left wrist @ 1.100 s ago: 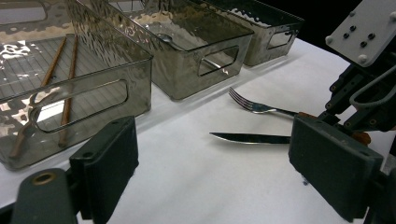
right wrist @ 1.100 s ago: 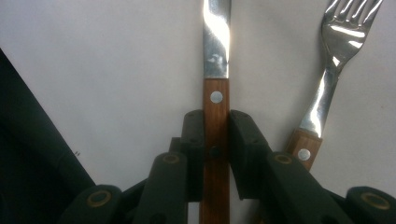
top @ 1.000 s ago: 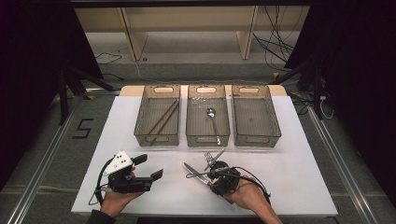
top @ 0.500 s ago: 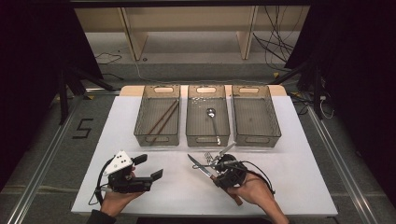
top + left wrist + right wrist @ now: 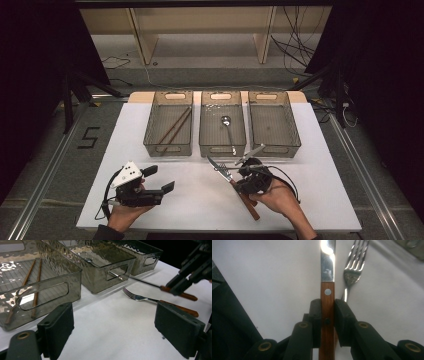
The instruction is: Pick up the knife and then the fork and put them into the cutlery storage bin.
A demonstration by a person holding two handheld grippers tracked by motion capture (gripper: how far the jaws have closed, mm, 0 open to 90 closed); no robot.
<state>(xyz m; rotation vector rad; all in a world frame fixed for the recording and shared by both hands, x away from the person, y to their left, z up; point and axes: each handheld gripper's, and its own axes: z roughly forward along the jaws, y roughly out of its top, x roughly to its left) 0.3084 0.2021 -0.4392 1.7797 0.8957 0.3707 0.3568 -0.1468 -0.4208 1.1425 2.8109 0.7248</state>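
Note:
My right gripper (image 5: 237,180) is shut on the wooden handle of a knife (image 5: 216,164), near the table's front, right of centre. In the right gripper view the pads of that gripper (image 5: 327,308) squeeze the knife (image 5: 327,293) just behind the blade, which points straight ahead. A fork (image 5: 355,266) with a wooden handle lies on the white table beside the blade, parallel to it. The left gripper view has the knife (image 5: 150,284) hanging above the fork (image 5: 136,297). My left gripper (image 5: 159,181) rests at the front left, open, with nothing between its jaws (image 5: 117,327).
Three clear bins stand in a row across the middle of the table. The left bin (image 5: 150,131) holds two chopsticks (image 5: 172,126), the middle bin (image 5: 203,131) a spoon (image 5: 228,129), and the right bin (image 5: 296,131) looks bare. Dark floor and cables lie beyond the table.
My right gripper has risen and moved toward the bins with the knife in it; the fork stays on the table. The left gripper has kept still.

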